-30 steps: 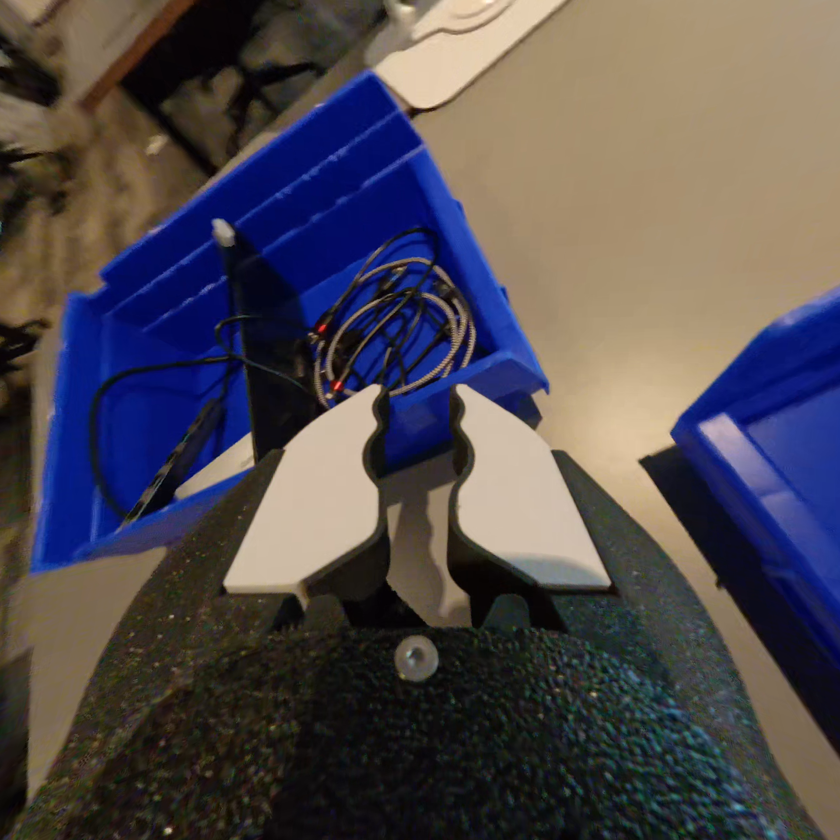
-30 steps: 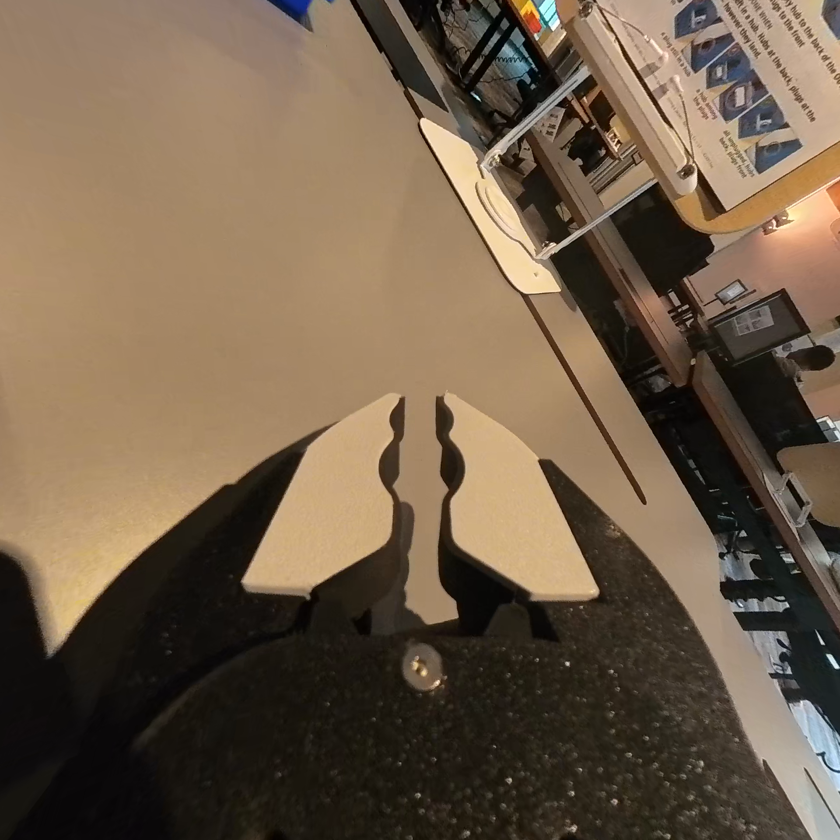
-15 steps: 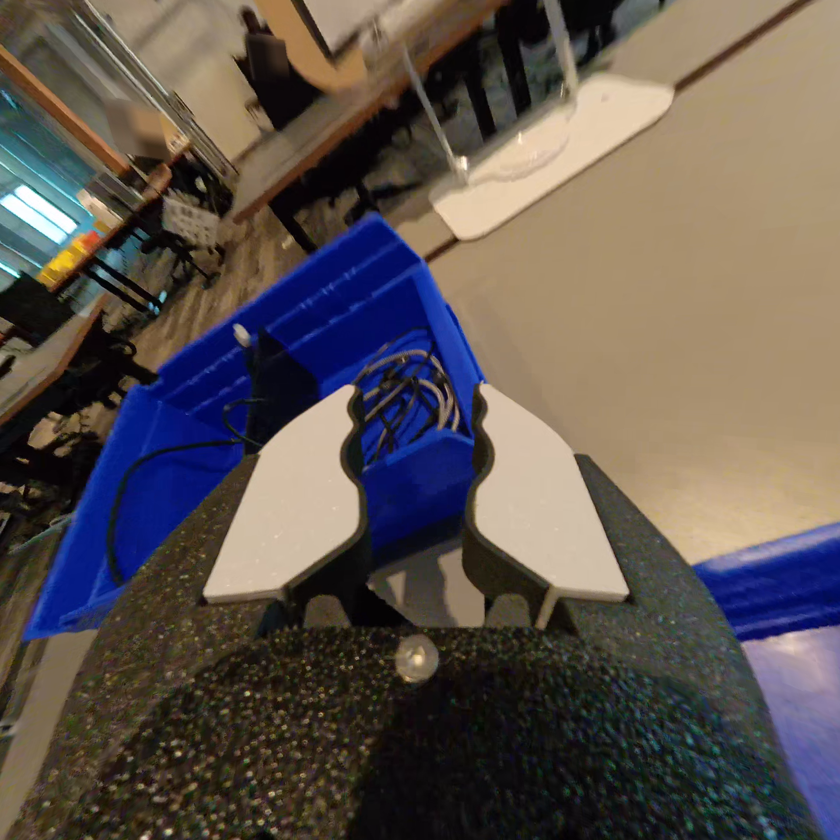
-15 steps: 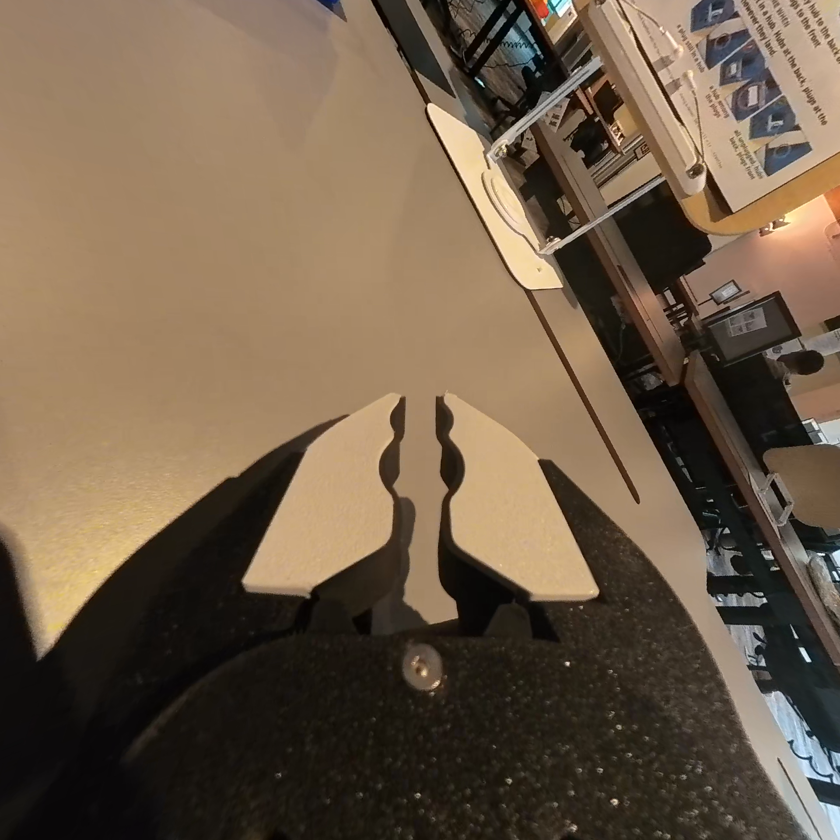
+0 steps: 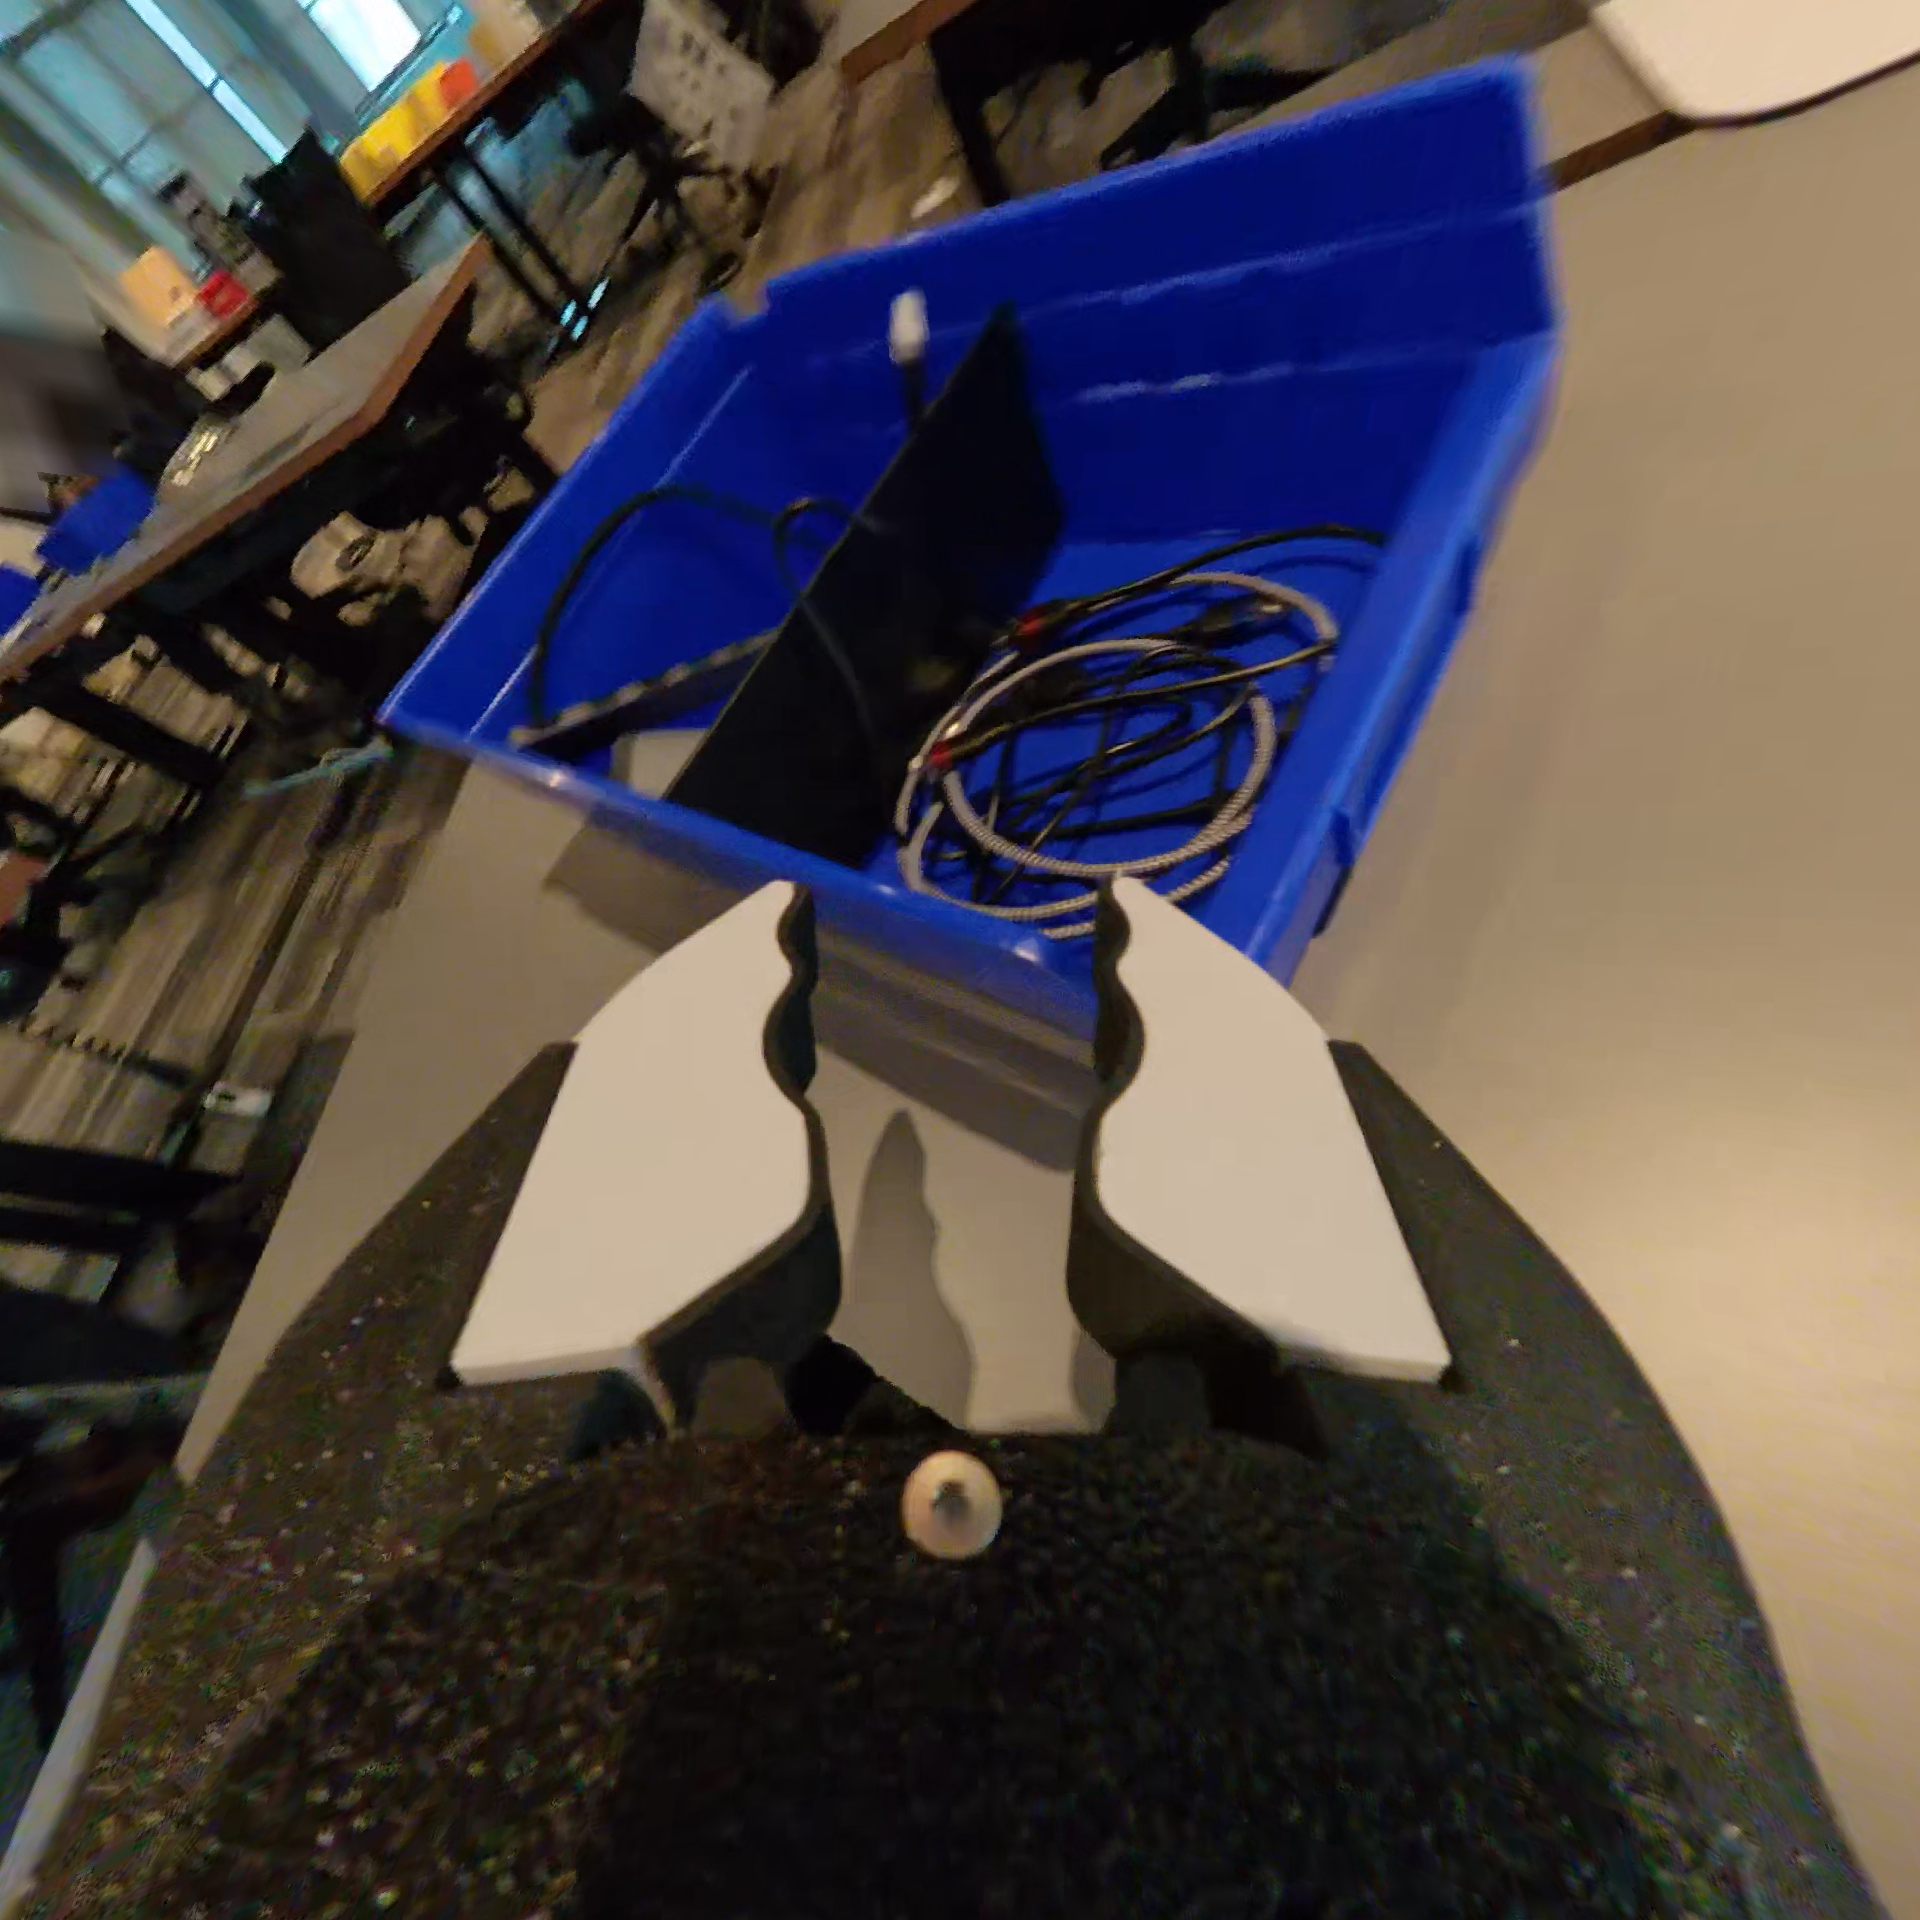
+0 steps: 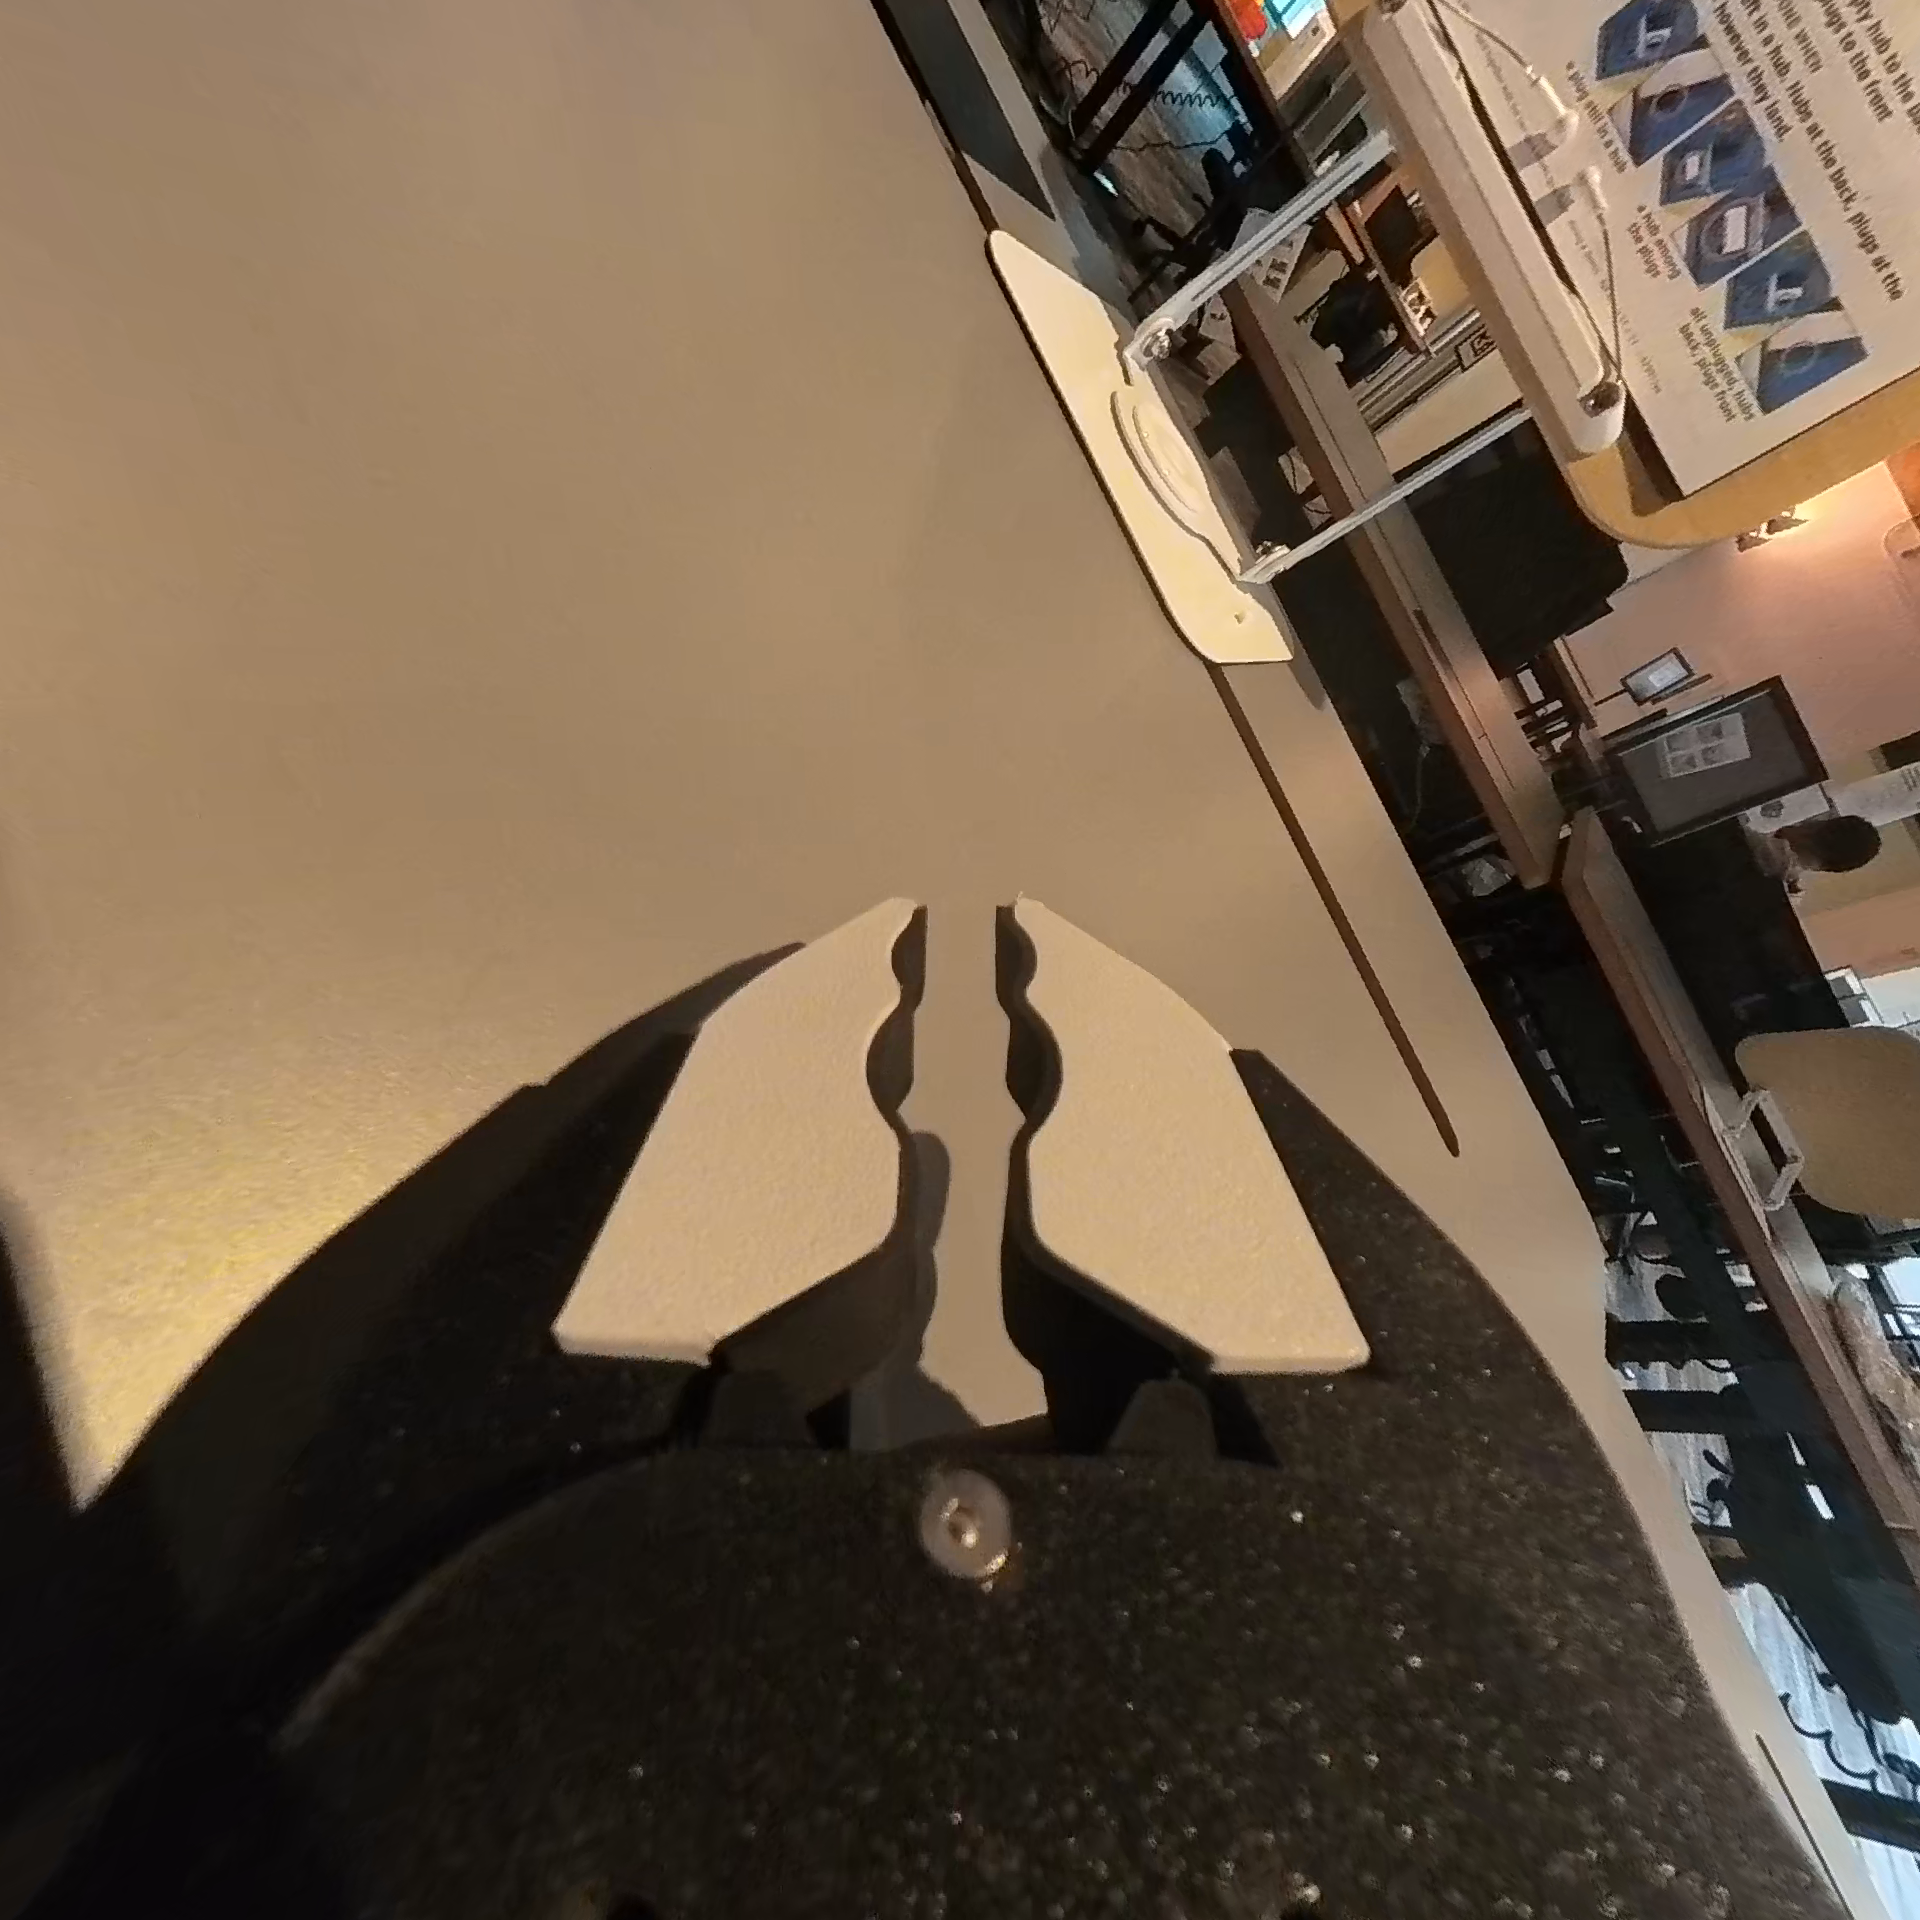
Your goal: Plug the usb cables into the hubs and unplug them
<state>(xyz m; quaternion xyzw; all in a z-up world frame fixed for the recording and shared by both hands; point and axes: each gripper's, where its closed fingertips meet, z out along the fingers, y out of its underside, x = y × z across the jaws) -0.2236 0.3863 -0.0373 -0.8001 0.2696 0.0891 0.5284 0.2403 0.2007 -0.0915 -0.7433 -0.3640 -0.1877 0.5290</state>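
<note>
A blue bin [image 5: 1247, 353] stands on the table, split by an upright black divider [image 5: 935, 582]. Its right part holds a tangle of USB cables [image 5: 1091, 748], some braided grey, some black. Its left part holds a dark flat hub [image 5: 623, 712] with a looping black cable [image 5: 571, 603]. A small white plug [image 5: 909, 322] sticks up at the divider's top. My left gripper [image 5: 956, 899] is open and empty, just short of the bin's near rim. My right gripper [image 6: 961, 912] is empty above bare table, its jaws only a narrow gap apart.
The pale table [image 6: 520, 520] stretches ahead of the right gripper. A white lamp base [image 6: 1122, 416] sits at its far edge, under a board with pictures [image 6: 1714, 239]. Other tables and chairs [image 5: 312, 343] stand beyond the bin. My hands' fingertips stand some 50 cm from each other.
The left gripper's jaws have opened wider. Its view has swung so the bin now sits centred ahead, and the second blue bin has left the view. The right gripper has barely moved.
</note>
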